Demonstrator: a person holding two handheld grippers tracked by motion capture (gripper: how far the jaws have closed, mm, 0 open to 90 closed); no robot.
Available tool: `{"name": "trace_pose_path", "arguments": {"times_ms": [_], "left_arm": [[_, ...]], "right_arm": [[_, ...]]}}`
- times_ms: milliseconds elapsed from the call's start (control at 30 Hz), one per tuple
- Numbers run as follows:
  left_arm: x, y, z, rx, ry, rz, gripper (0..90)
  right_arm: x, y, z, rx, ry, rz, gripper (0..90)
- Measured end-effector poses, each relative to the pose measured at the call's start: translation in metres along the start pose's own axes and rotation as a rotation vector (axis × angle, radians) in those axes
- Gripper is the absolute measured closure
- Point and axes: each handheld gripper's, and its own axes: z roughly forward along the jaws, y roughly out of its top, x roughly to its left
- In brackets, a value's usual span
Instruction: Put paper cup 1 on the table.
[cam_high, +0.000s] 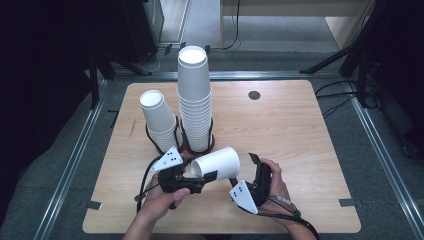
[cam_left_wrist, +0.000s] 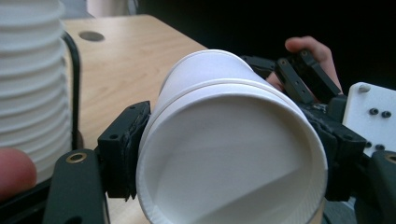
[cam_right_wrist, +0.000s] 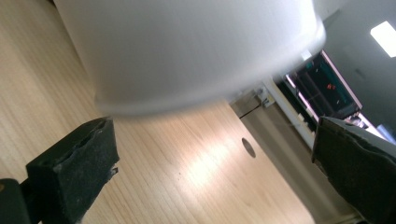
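The rectangular light wooden table (cam_high: 300, 130) carries all items and has a small dark round hole (cam_high: 254, 95) near its far edge. At the far left of centre, two stacks of white paper cups stand upside down, each inside a black wire holder: the tall stack (cam_high: 194, 95) stands upright, and the shorter stack (cam_high: 161, 120), just beside it on the left, leans to the left.

A single white paper cup (cam_high: 216, 163) lies on its side above the table in front of the stacks. Its open mouth faces the left gripper and its closed base points towards the right.

The left gripper (cam_high: 192, 180), black with a grey three-cornered plate, is clenched on this cup: in the left gripper view its two pads (cam_left_wrist: 126, 149) press on opposite sides of the wall close to the rim.

The right gripper (cam_high: 256, 161) sits just to the right of the cup base. It is released: in the right gripper view its two black pads (cam_right_wrist: 74, 172) stand wide apart, and the blurred cup (cam_right_wrist: 187, 51) sits just beyond them, touching neither
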Motion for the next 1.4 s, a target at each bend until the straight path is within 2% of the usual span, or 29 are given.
{"name": "trace_pose_path", "arguments": {"times_ms": [100,133,167,200,233,333,367,400,433,533,667,700,733,767,800,833,867,900,1000,1033,1067,1100,1133,1200,1233,1267,1300,1333,1400], "left_arm": [[0.0,0.001,-0.004,-0.052,0.024,0.002,25.1],[0.0,0.001,-0.005,-0.07,0.032,0.004,25.1],[-0.002,0.001,-0.006,-0.101,0.046,0.014,25.1],[-0.002,0.001,-0.006,-0.101,0.046,0.014,25.1],[-0.002,0.001,-0.006,-0.11,0.056,0.019,25.1],[-0.004,0.0,-0.006,-0.145,0.076,0.028,25.1],[-0.004,-0.001,-0.007,-0.167,0.08,0.03,25.1],[-0.004,-0.001,-0.007,-0.167,0.08,0.03,25.1],[-0.005,-0.001,-0.007,-0.178,0.083,0.034,25.1],[-0.006,-0.001,-0.008,-0.22,0.094,0.04,25.0],[-0.006,-0.002,-0.008,-0.234,0.105,0.047,25.1],[-0.006,-0.003,-0.008,-0.234,0.103,0.045,25.0],[-0.007,-0.004,-0.006,-0.234,0.106,0.052,25.0],[-0.007,-0.004,-0.006,-0.234,0.106,0.052,25.0],[-0.007,-0.005,-0.005,-0.231,0.112,0.053,25.0],[-0.007,-0.006,-0.004,-0.233,0.119,0.053,25.0],[-0.007,-0.006,-0.004,-0.233,0.119,0.053,25.0],[-0.008,-0.006,-0.003,-0.234,0.125,0.051,25.0],[-0.01,-0.007,-0.002,-0.243,0.12,0.05,25.0],[-0.01,-0.007,-0.002,-0.243,0.12,0.05,25.0],[-0.011,-0.007,-0.002,-0.25,0.128,0.051,24.9],[-0.011,-0.008,-0.001,-0.256,0.13,0.054,24.9],[-0.012,-0.008,0.0,-0.261,0.132,0.055,24.9],[-0.013,-0.008,0.002,-0.27,0.13,0.052,24.9],[-0.013,-0.008,0.003,-0.277,0.132,0.049,24.9],[-0.013,-0.009,0.004,-0.281,0.135,0.049,24.9],[-0.014,-0.01,0.006,-0.295,0.141,0.048,24.8],[-0.014,-0.01,0.006,-0.295,0.141,0.048,24.8],[-0.015,-0.01,0.008,-0.307,0.138,0.043,24.8]], "right_arm": [[-0.008,0.001,-0.002,0.016,0.002,0.126,1.0],[-0.008,0.001,-0.002,0.016,0.002,0.126,1.0],[-0.012,0.004,-0.004,0.021,0.009,0.197,0.9],[-0.012,0.004,-0.004,0.021,0.009,0.197,0.9],[-0.014,0.007,-0.005,0.021,0.019,0.247,0.9],[-0.017,0.01,-0.007,0.021,0.036,0.288,0.9],[-0.02,0.013,-0.01,0.019,0.053,0.338,0.9],[-0.02,0.013,-0.01,0.019,0.053,0.338,0.9],[-0.023,0.016,-0.012,0.013,0.064,0.386,1.5],[-0.026,0.02,-0.018,-0.004,0.068,0.44,3.5],[-0.029,0.024,-0.024,-0.017,0.084,0.49,4.7],[-0.03,0.025,-0.025,-0.019,0.083,0.509,5.3],[-0.034,0.027,-0.028,-0.015,0.088,0.57,6.3],[-0.034,0.027,-0.028,-0.015,0.088,0.57,6.3],[-0.04,0.028,-0.029,0.004,0.091,0.66,8.1],[-0.043,0.028,-0.03,0.008,0.094,0.696,11.2],[-0.043,0.028,-0.03,0.008,0.094,0.696,11.2],[-0.05,0.026,-0.03,0.031,0.11,0.817,14.5],[-0.053,0.026,-0.03,0.038,0.122,0.897,14.5],[-0.053,0.026,-0.03,0.038,0.122,0.897,14.5],[-0.055,0.028,-0.03,0.054,0.139,0.97,13.6],[-0.055,0.028,-0.03,0.054,0.139,0.97,13.6],[-0.057,0.029,-0.03,0.064,0.145,1.029,9.7],[-0.059,0.029,-0.03,0.067,0.156,1.065,6.0],[-0.062,0.029,-0.031,0.069,0.182,1.148,6.0],[-0.062,0.029,-0.031,0.069,0.182,1.148,6.0],[-0.064,0.031,-0.031,0.065,0.201,1.215,6.6],[-0.064,0.031,-0.031,0.065,0.201,1.215,6.6],[-0.067,0.032,-0.032,0.046,0.219,1.286,7.1]]}}
